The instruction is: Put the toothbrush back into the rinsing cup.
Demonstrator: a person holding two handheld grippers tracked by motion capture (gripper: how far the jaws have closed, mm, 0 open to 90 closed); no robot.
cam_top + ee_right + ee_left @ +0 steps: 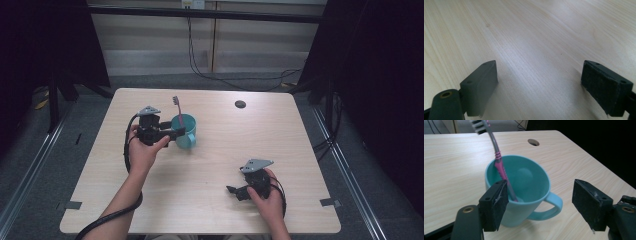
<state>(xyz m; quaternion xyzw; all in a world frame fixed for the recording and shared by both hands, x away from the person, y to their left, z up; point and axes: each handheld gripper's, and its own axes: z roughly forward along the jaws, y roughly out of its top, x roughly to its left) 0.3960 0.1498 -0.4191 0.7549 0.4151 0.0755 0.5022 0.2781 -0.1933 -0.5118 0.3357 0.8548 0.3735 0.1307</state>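
A teal mug (185, 131) stands upright on the table (215, 200), left of centre, with a pink-and-grey toothbrush (177, 110) leaning inside it, bristles up. The left gripper (172, 134) sits just beside the mug, jaws spread — in the left gripper view the mug (524, 195) lies between them, unpinched, the toothbrush (499, 162) resting against the rim. The right gripper (231, 190) rests near the table's front right, well apart, jaws spread over bare wood.

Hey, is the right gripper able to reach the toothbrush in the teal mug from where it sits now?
Probably yes. The right gripper rests open, holding nothing, with bare table between it and the mug. The toothbrush stands above the rim, though the left gripper crowds the mug's near side.
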